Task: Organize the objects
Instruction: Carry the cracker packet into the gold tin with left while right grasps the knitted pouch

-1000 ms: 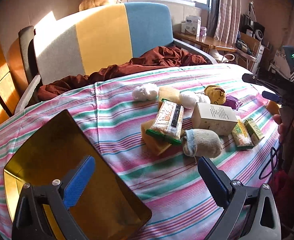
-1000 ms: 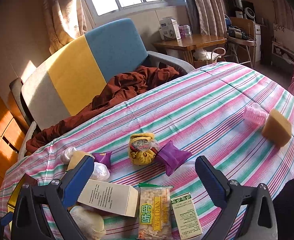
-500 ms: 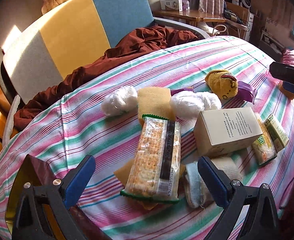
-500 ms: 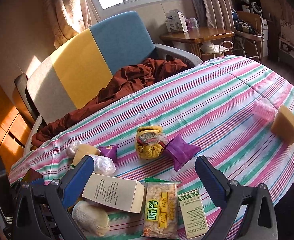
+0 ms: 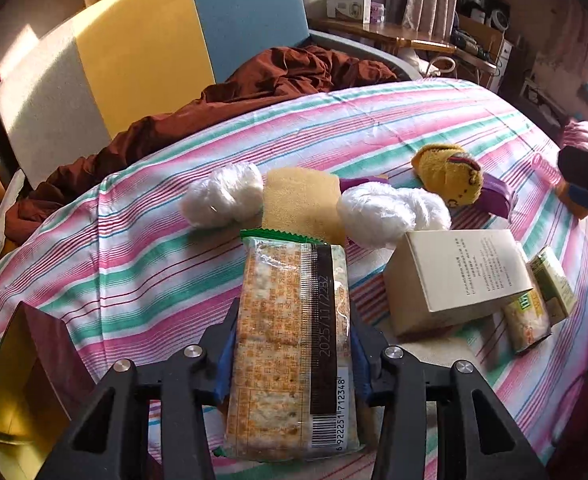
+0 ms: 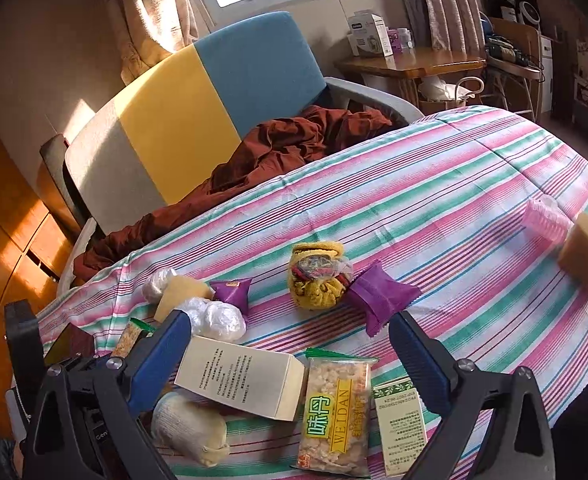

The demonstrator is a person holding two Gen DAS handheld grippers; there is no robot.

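Two risks noted at the cracker-pack pickup

The left hand-held gripper has just been closing and is now clamped on the cracker pack, gripped across its width near the barcode end. The pack lies on a sponge atop the striped tabletop. Crackers could be crushed if the clamp is tightened further; the slick film could slip if lifted fast. The far end might drag the white box just beside it. The right hand-held gripper is held wide, empty, above that box.

A clear cracker packet with green end seal lies lengthwise, label-down, atop a yellow sponge.
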